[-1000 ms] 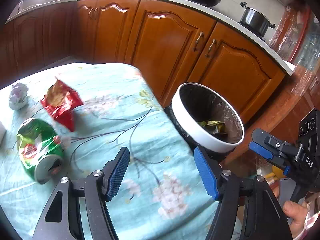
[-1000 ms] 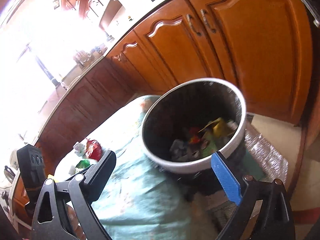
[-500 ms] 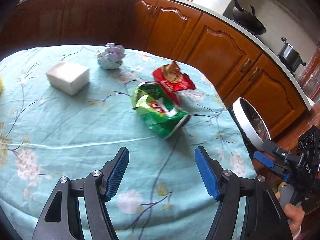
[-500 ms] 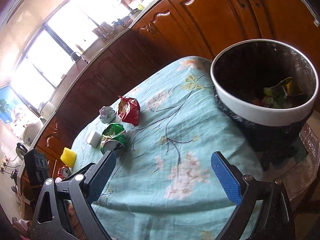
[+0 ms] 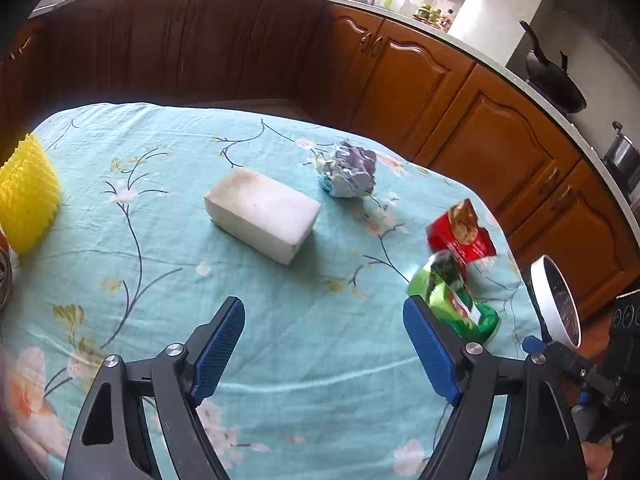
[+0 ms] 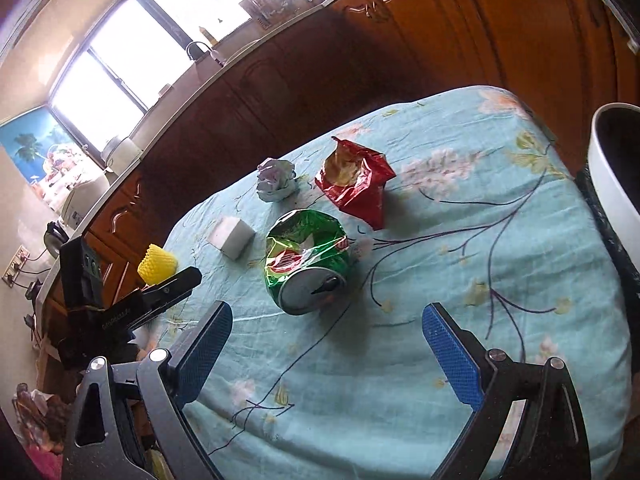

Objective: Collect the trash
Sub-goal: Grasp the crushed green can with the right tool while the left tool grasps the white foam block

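On the table [image 5: 280, 360] with the teal flowered cloth, the left tongs [image 5: 324, 344] are opening with nothing between them; the right tongs [image 6: 326, 354] are released, empty. A thin bag may slip out. The crushed green foil snack bag [image 6: 306, 258] lies just beyond the right tongs, the white bin [image 6: 612, 184] far right.

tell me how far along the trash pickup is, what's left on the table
Nothing in hand: the left gripper is opening with nothing between its jaws, and the right gripper is open and empty. Still on the tablecloth: the green can, red snack bag and crumpled paper ball. The bin waits at the table's edge; its contents aren't visible now.
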Available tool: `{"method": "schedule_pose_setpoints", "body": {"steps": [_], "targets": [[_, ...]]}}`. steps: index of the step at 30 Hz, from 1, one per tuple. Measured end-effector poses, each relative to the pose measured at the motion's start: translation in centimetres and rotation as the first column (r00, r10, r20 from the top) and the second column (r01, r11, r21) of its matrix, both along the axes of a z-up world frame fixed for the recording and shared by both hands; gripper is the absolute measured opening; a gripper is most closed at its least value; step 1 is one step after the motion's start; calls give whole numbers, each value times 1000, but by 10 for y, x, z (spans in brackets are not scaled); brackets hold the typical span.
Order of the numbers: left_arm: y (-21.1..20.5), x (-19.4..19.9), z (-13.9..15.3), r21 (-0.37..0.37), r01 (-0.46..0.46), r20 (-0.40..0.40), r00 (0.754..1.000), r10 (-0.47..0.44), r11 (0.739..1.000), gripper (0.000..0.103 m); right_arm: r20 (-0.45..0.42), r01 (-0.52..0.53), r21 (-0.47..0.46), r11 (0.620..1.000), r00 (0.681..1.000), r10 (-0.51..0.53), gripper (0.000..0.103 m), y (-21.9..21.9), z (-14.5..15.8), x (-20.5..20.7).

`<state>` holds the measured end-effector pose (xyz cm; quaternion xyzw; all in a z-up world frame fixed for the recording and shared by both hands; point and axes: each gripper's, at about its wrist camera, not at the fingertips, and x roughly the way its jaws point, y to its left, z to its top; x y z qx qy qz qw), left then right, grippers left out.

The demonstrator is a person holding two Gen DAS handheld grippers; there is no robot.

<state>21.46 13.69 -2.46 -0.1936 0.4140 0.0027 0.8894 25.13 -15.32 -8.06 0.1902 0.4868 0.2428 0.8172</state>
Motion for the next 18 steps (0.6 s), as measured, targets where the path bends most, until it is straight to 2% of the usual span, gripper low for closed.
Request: {"method": "schedule_pose_setpoints", "body": {"steps": [3,7,11,13,18], "targets": [[16,19,-2,-19,-42,-13,999,42,999,81,-20,-23,14,1000,1000,23,97,12,-5,12],[38,46,-8,-40,-96,-45,995,94,995,81,-3,-50,-50,997,999,50,97,27,-10,20],[55,70,-14,-77,-136,-69,989,130,988,83,-9,-82,-45,996,997,82,97,39,-15,30],[59,82,-16,-54,-159,-83,985,154,986,85,-31,-81,-24,996,996,81,97,41,-19,39],[58,108,-30,-37,-145,-126,982,139,989,85,-73,-77,-23,997,994,75,97,45,-33,59]]}}
